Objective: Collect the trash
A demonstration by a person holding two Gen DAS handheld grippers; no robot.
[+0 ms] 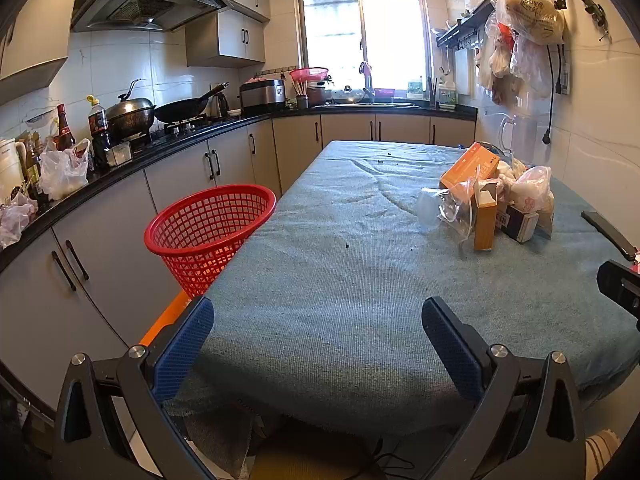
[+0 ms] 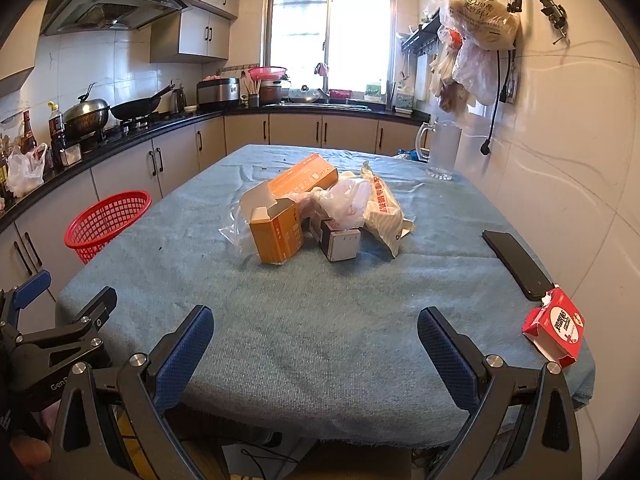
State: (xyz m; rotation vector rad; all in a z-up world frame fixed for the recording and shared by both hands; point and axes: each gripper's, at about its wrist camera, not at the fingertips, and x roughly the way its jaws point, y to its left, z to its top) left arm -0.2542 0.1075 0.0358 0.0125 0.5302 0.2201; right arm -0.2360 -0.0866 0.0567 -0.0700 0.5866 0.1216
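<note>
A heap of trash lies on the blue-clothed table [image 2: 320, 320]: an open orange box [image 2: 278, 236], a longer orange box [image 2: 304, 178] behind it, a clear plastic bag [image 2: 236, 232], a white plastic bag [image 2: 348, 200], a small dark and white box [image 2: 340, 240] and a printed paper wrapper [image 2: 386, 212]. The left wrist view has the same heap [image 1: 492, 200] at the right. A red mesh basket [image 1: 208, 232] stands beside the table's left edge. My left gripper [image 1: 318, 344] and right gripper [image 2: 316, 348] are both open and empty near the table's front edge.
A black phone [image 2: 516, 264] and a red carton [image 2: 556, 328] lie at the table's right edge. A glass pitcher [image 2: 442, 152] stands at the far right corner. Kitchen counter [image 1: 160, 148] with pots and bottles runs along the left. Bags [image 2: 480, 24] hang on the right wall.
</note>
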